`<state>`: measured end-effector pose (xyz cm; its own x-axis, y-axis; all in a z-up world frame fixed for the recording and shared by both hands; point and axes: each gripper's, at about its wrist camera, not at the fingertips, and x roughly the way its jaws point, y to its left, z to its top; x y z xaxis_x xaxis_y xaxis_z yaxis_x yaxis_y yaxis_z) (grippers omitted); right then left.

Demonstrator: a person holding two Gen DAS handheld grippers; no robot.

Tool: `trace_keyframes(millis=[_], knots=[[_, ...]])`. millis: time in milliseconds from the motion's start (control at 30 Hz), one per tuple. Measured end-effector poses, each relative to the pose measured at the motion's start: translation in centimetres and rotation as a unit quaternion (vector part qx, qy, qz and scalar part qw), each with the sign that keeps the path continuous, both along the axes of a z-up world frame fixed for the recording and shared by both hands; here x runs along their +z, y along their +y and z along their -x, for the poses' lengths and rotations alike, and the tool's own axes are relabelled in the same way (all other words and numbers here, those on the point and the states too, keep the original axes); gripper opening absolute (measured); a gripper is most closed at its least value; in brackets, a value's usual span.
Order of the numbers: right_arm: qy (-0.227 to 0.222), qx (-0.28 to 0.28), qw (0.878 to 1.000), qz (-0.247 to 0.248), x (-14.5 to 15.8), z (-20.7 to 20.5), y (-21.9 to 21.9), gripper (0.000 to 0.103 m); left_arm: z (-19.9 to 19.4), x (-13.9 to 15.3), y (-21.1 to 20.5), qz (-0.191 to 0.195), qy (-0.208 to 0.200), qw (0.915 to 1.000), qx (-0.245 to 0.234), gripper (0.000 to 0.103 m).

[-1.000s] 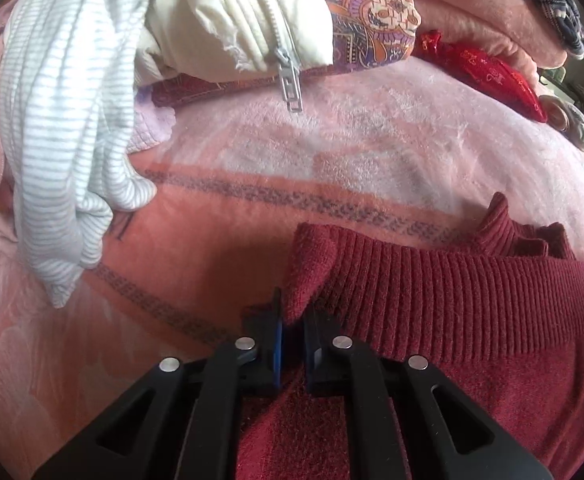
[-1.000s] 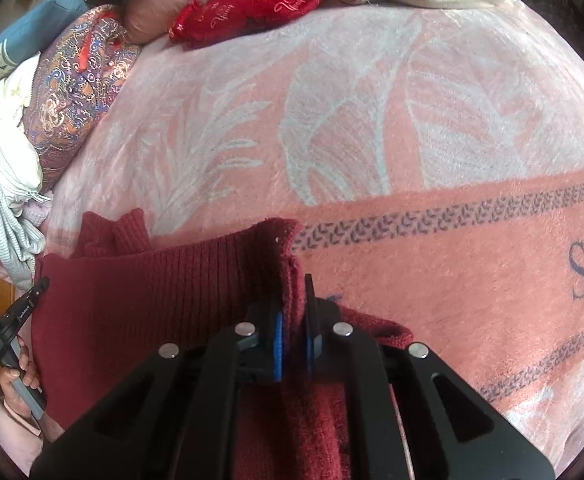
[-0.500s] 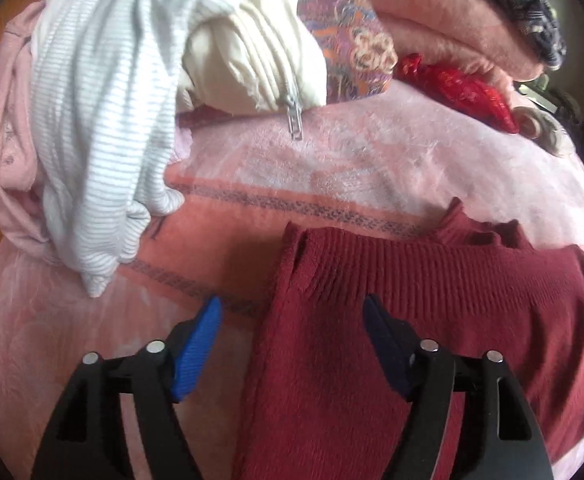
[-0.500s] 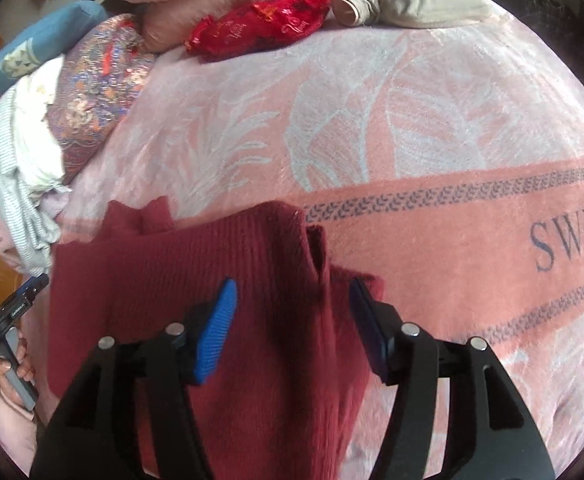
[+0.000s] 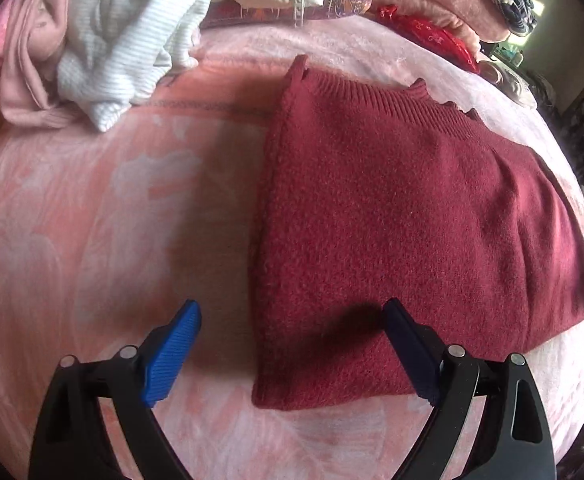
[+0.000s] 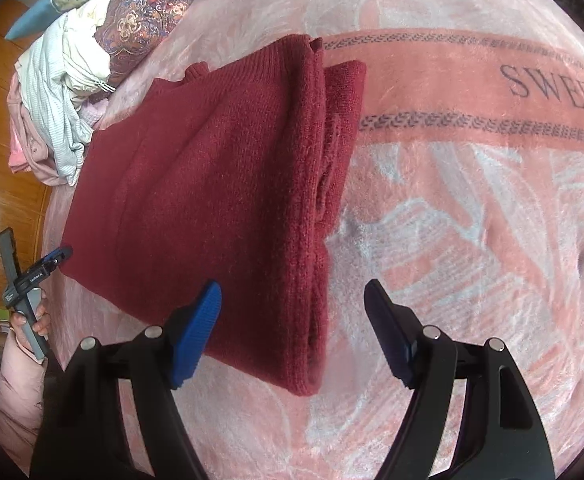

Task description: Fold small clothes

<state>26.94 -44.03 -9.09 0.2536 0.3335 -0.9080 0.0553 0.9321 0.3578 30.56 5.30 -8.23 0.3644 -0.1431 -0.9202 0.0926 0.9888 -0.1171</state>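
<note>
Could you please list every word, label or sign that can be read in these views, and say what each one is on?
"SWEET", cut off at the picture's edge: dark letters on the salmon band of the pink blanket.
Small white lettering on the left gripper body: too small to read.
Gold marks on the red pouch: too blurred to read.

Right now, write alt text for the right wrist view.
A folded maroon sweater lies flat on a pink blanket, with the open right gripper above its near edge, holding nothing. A clothes pile sits far left.
</note>
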Motion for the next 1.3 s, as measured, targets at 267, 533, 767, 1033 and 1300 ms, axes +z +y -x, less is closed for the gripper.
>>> trace_keyframes(millis=[267, 533, 767, 1033, 1300], knots=[[0.032, -0.038, 0.998, -0.035, -3.3, -4.1, -1.4, 0.079, -5.7, -1.9, -0.9, 0.051, 0.048, 0.9974, 0.014, 0.092], [0.024, -0.007, 0.997, -0.079, -3.5, -4.3, -1.1, 0.037, -6.9, -2.8, -1.8, 0.065, 0.049, 0.9966, 0.011, 0.087], [0.007, -0.001, 0.999, -0.054, -2.9, -4.1, -0.1, 0.023, -7.2, -2.7, -2.0, 0.055, 0.054, 0.9970, 0.012, 0.086], [0.023, -0.011, 1.000, -0.011, -2.1, -4.5, 1.4, 0.022, -7.9, -3.2, -2.3, 0.046, 0.070, 0.9964, 0.011, 0.087], [0.013, -0.025, 1.000, 0.005, 0.6, -4.8, 3.3, 0.021, -8.6, -3.5, -3.2, 0.033, 0.074, 0.9968, 0.002, 0.089]])
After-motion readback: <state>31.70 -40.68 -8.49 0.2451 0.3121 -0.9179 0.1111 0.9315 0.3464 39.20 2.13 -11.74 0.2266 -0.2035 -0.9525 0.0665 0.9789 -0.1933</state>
